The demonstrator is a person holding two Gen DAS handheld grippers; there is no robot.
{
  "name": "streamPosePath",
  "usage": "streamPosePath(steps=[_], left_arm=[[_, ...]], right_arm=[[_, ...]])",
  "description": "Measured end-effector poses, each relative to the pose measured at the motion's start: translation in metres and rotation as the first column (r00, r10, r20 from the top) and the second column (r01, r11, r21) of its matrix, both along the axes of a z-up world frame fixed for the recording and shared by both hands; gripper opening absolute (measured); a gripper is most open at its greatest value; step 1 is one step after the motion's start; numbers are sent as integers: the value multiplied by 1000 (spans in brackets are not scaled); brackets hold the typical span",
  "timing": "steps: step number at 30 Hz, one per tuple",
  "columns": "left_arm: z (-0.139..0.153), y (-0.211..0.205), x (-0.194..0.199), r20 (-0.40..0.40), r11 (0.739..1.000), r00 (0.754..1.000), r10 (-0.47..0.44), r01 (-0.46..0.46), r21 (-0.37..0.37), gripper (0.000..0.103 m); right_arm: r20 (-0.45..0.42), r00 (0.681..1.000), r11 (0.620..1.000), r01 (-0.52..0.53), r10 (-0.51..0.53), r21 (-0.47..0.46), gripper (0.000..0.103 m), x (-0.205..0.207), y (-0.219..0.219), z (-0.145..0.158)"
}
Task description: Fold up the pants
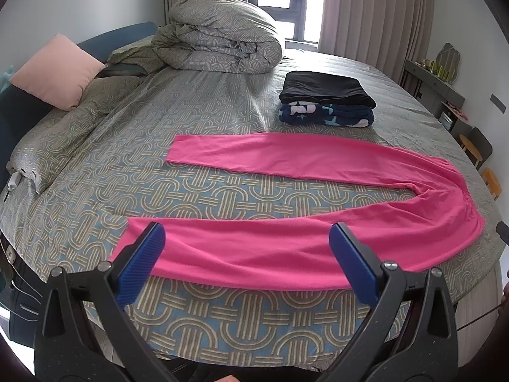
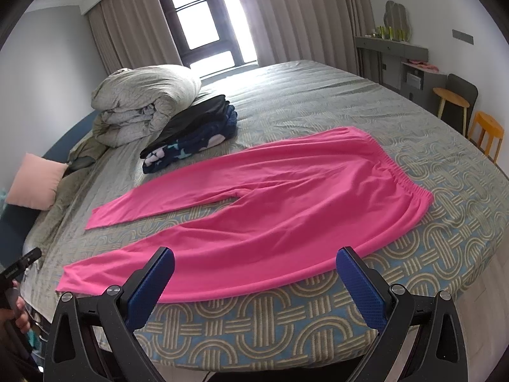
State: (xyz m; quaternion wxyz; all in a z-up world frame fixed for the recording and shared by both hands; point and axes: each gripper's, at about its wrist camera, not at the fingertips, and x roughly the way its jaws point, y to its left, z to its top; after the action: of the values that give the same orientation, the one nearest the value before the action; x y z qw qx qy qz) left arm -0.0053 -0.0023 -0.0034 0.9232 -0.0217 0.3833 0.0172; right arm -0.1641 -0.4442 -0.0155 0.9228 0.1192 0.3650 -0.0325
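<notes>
Bright pink pants (image 1: 286, 245) lie flat and spread on the patterned bed, legs apart pointing left, waistband to the right. They also show in the right wrist view (image 2: 286, 210), with the elastic waistband (image 2: 404, 175) at the right. My left gripper (image 1: 246, 254) is open and empty, hovering over the near leg close to the bed's front edge. My right gripper (image 2: 254, 273) is open and empty, hovering over the near leg's lower edge. The left gripper's body (image 2: 19, 265) shows at the left edge of the right wrist view.
A stack of folded dark clothes (image 1: 327, 98) lies behind the pants. A rolled duvet (image 1: 219, 35) and a pink pillow (image 1: 57, 70) sit at the back left. The bed's front edge (image 1: 254, 350) is just below the grippers. Stools (image 2: 483, 133) and a shelf stand right.
</notes>
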Motion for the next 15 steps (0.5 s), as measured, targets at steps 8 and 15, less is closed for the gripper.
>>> streamPosePath(steps=[8,15], left_arm=[[-2,4,1,-10,1000,1000,1,-1,-13,102],[-6,7,2,-20,1000,1000,6,-6,-27,102]], right_arm=[[-1,1000,1000,-2,2,1,103,2,0,-1],[-3,1000,1000,-3,3,1,103,3,-1,-2]])
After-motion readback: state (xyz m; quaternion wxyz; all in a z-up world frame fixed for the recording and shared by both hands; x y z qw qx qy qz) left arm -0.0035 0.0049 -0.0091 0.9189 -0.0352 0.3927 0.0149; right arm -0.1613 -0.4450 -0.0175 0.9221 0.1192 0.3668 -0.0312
